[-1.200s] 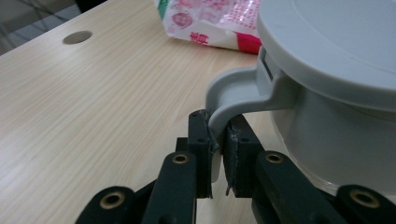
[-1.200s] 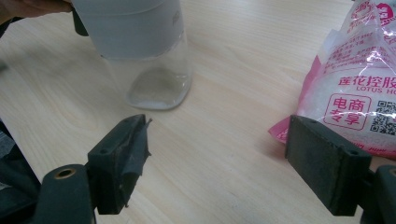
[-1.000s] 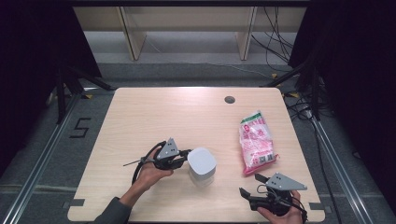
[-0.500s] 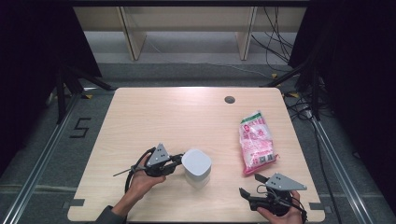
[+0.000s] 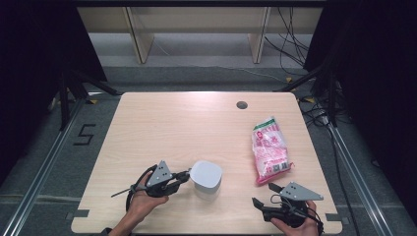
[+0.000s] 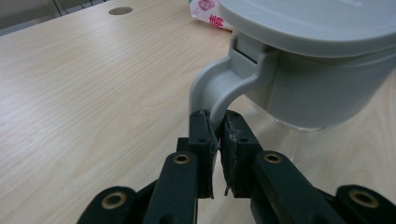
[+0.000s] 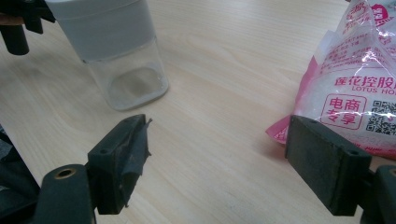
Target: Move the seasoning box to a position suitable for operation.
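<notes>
A: What does the surface look like?

B: A pale wood-grain bench with rounded corners and a small dark round grommet near its far edge. It stands on grey carpet; black curtains hang at both sides, metal rails run along the floor, cables lie at the far right, and light wooden shelf legs stand beyond.

A: Any writing?

B: A "5" is marked on the floor to the left. The pink-and-white plastic bag lying at the right carries a QR code, "LOTUS" and Chinese characters; the finer print is too small to read.

A: And the container?

B: The clear plastic jug with a grey lid and grey handle is near the front edge, left of centre.

A: The tools?

B: The left hand-held gripper is pinched nearly closed on the jug's handle. The right hand-held gripper stands wide apart with nothing between its jaws, near the bag's near end.
</notes>
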